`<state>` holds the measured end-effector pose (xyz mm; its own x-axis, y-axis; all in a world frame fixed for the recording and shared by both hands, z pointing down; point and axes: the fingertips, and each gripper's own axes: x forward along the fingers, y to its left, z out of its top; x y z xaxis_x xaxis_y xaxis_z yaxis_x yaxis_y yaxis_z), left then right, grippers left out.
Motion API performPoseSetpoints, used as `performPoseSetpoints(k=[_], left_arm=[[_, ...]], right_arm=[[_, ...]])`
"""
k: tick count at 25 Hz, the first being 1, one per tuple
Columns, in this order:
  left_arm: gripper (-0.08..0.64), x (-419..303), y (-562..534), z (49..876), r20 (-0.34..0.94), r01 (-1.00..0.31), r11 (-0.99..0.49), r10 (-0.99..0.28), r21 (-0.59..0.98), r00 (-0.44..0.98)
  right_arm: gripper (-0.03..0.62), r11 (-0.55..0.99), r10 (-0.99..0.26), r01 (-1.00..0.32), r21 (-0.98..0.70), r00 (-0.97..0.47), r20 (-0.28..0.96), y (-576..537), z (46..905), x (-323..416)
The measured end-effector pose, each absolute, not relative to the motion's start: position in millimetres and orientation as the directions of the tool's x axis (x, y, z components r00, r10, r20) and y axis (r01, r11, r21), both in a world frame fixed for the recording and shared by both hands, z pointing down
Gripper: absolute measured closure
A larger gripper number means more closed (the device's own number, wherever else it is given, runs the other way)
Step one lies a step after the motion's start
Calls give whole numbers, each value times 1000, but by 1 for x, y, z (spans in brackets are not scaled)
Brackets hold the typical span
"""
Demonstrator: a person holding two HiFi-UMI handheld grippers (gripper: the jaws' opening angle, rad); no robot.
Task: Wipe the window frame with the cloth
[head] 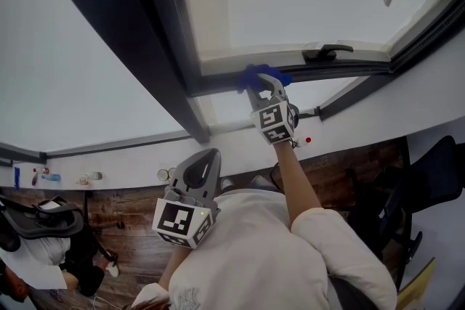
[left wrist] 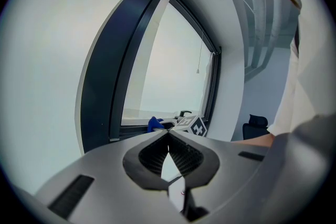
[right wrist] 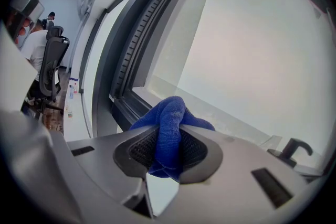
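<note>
Grey left tongs [head: 209, 156] and right tongs [head: 270, 83] carry black-and-white marker cubes [head: 184, 220]; the shirt [head: 254, 258] is white.

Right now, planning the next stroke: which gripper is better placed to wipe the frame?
Right. The right gripper clamps the blue cloth at the window frame; the left gripper hangs low, shut, empty.

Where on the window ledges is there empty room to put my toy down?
The pale sill is bare between the blue cloth and the window handle. The white ledge right of the right tongs is bare too. Its left end is crowded with small items.
</note>
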<state>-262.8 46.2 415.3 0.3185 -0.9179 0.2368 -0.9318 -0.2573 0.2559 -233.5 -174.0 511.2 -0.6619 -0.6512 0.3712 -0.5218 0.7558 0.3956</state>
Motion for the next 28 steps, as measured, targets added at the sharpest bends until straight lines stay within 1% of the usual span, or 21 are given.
performPoseSetpoints(k=[15,28], left_arm=[[551,-266,47,415,228,-933,-246,-924,264,308],[551,-265,43,416,221,-927,-259,-920,270,322]], right_arm=[[495,736,-675,-542,405,-635,377,-183,512,-215],[495,699,-715,-592,400,-589,377,-198,511,-186]])
